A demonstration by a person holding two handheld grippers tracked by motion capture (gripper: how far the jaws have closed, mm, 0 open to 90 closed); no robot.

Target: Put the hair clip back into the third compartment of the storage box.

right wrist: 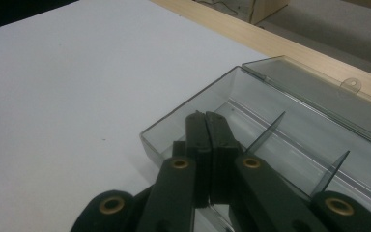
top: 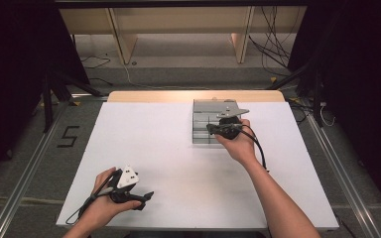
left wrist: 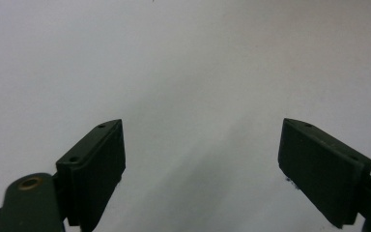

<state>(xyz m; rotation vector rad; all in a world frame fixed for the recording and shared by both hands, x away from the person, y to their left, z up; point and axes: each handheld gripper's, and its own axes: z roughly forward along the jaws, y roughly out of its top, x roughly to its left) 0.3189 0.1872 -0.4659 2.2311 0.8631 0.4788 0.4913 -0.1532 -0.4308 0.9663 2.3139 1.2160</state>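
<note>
Left claw [top: 148, 195] idles wide open low on the table [top: 178, 163].
Right claw [right wrist: 207, 118], pinched shut and empty, pokes into the clear plastic box [right wrist: 290, 121] near the far edge; it looks light, stiff, slippery, best gripped by a wall.

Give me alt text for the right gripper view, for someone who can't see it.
The shut right hand-held gripper reaches into an end compartment of an open clear plastic box with thin dividers. The box sits on a white table, its lid folded back.
</note>
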